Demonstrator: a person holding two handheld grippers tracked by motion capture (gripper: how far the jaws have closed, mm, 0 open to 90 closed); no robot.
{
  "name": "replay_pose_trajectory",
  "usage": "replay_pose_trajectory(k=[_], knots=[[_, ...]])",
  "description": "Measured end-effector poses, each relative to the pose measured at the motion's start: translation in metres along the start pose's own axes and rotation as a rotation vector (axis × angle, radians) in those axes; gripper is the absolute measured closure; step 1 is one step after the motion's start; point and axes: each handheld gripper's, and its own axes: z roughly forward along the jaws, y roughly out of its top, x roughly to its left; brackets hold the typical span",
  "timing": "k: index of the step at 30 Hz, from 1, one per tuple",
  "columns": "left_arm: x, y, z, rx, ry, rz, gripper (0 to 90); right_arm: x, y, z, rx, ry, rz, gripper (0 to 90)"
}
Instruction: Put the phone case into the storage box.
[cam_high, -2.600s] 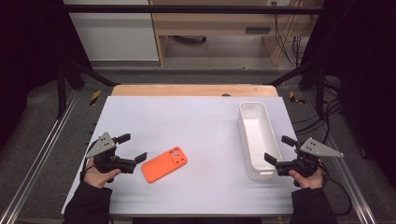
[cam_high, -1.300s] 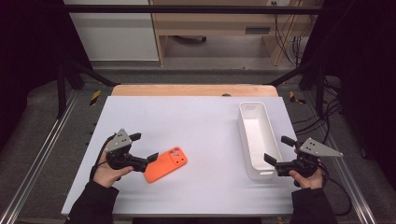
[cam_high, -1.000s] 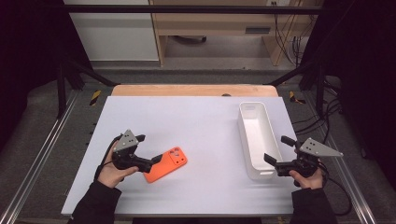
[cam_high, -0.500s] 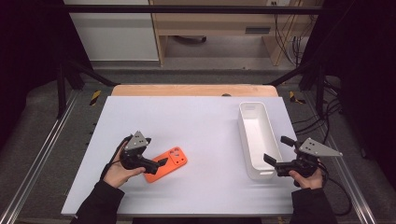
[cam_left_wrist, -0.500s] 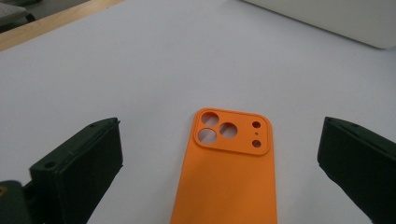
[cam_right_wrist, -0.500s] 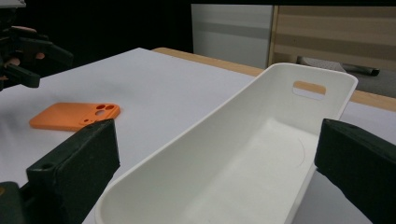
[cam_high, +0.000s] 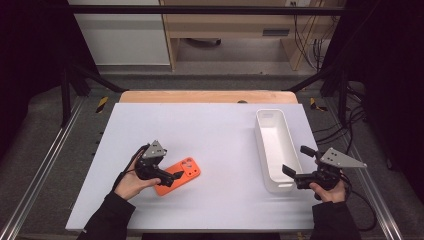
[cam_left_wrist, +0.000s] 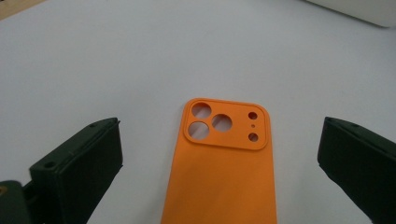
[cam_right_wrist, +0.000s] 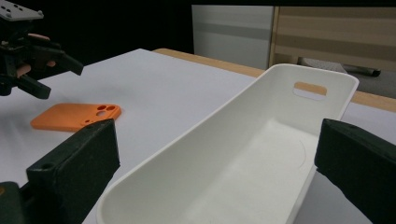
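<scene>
An orange phone case lies flat on the white table, camera holes facing up. My left gripper is open, hovering over the case's left end. In the left gripper view the case lies between the two spread jaws of that gripper, not touching either. My right gripper is open at the near end of a long white bin, which is empty. In the right gripper view the bin runs away between the jaws, with the case and the left gripper far to the left.
A wooden strip borders the table's far edge. Metal rails run along both sides. Cabinets and cables stand behind the table. Bare table surface lies between the case and the bin.
My left gripper has moved right across the table to the orange case and now hangs open over its end. The right gripper, the case and the bin have stayed put.
</scene>
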Motion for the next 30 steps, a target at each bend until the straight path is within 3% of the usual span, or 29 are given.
replay_pose_trajectory(k=[15,30], knots=[[-0.001,-0.002,0.014,0.105,-0.008,0.036,0.0,0.000,0.000,0.000,-0.001,0.002,0.002,0.4],[0.001,-0.009,0.024,0.193,-0.020,0.041,0.0,0.000,0.000,0.000,0.000,0.004,0.002,0.4]])
